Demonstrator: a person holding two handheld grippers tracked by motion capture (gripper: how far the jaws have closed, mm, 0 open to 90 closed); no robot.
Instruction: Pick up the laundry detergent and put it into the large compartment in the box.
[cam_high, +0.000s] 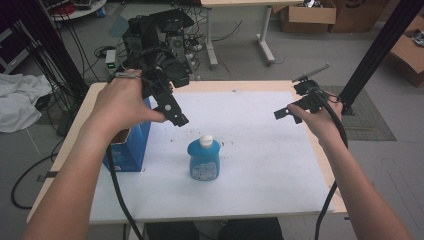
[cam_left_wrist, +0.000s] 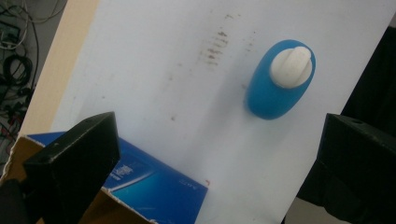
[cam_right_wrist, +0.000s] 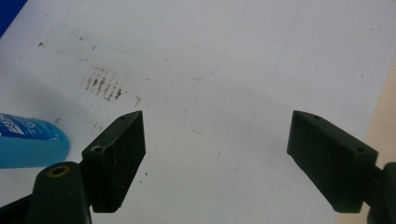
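Hovering above the table (cam_high: 260, 200), well apart from one another, with nothing gripped at either side. Left gripper (cam_high: 176, 116) held high over the white sheet (cam_high: 250, 130), jaws spread wide and empty, pointed down toward the blue bottle (cam_high: 204, 159). Seen from the left gripper view as the same bottle (cam_left_wrist: 280, 79) from above, white cap (cam_left_wrist: 292, 66) closed and upright, standing clear between the jaws' line of sight but far below them, not touched. Right gripper (cam_high: 283, 112) parked off toward the right edge of the sheet, jaws likewise released and bare, only stained paper (cam_right_wrist: 224, 93) between them and a corner of the bottle (cam_right_wrist: 32, 142) at the far left of the right gripper view. Blue box (cam_high: 131, 150) sat open at the left edge of the table, just beside the left forearm, its inside largely hidden, contents impossible to tell. Bottle stood alone near the middle of the sheet, near the box but apart from it. Judged as barely begun: no grasp made, bottle not lifted, nothing moved toward the box. Left to do, most likely: lowering onto the bottle, closing on its body, carrying it wherever it belonged, perhaps the box.
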